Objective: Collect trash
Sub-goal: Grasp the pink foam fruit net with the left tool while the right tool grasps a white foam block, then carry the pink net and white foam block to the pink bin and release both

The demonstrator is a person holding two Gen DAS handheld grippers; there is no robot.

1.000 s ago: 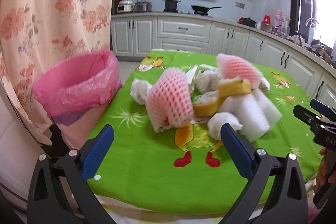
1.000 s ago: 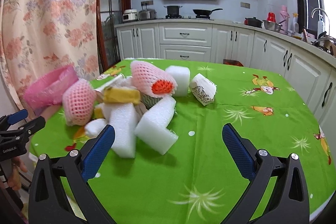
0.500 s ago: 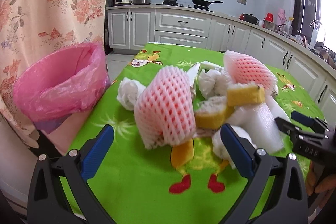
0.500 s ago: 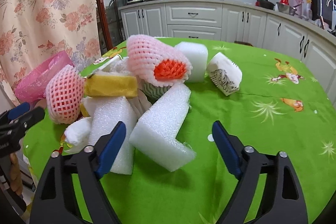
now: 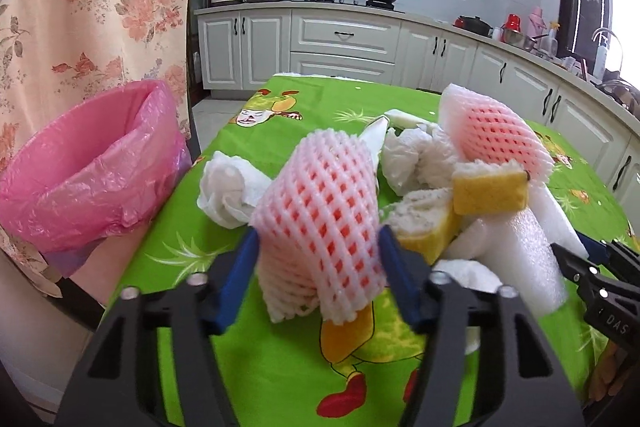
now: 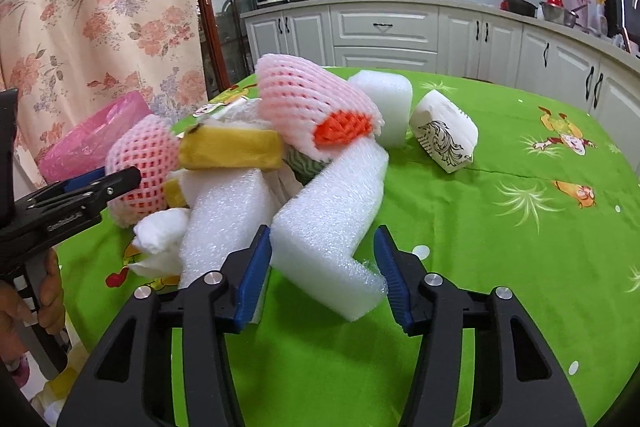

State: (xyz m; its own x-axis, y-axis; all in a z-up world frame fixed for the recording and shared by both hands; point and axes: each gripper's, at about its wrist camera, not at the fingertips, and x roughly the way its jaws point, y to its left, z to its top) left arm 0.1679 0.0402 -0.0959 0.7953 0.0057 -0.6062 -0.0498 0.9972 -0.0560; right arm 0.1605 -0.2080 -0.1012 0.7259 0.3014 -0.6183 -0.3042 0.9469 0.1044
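Collection is just beginning: left gripper point(image 5: 318, 267) is closing on a pink foam net point(image 5: 320, 223), right gripper point(image 6: 324, 267) is closing on a white foam block point(image 6: 324, 223); the bin bag point(image 5: 84, 171) is showing nothing inside.

Table point(image 6: 500, 267) covered by bright green cartoon-print cloth; trash heaped toward its 9 o'clock side in the right wrist view, the 3 o'clock half of the cloth mostly bare. Resting directly on the cloth: L-shaped white foam block point(image 6: 332, 223) at 6 o'clock of the heap, second white foam block point(image 6: 224, 223) touching it at 9 o'clock, crumpled white tissue point(image 6: 160, 227) further toward 9 o'clock, white foam cube point(image 6: 384, 107) at 12 o'clock, and a small patterned white carton point(image 6: 444, 135) just beside the cube at 3 o'clock. In the left wrist view, a pink foam fruit net point(image 5: 320, 223) stands on the cloth at the heap's 6 o'clock, with a crumpled white paper ball point(image 5: 228, 191) at its 10 o'clock.
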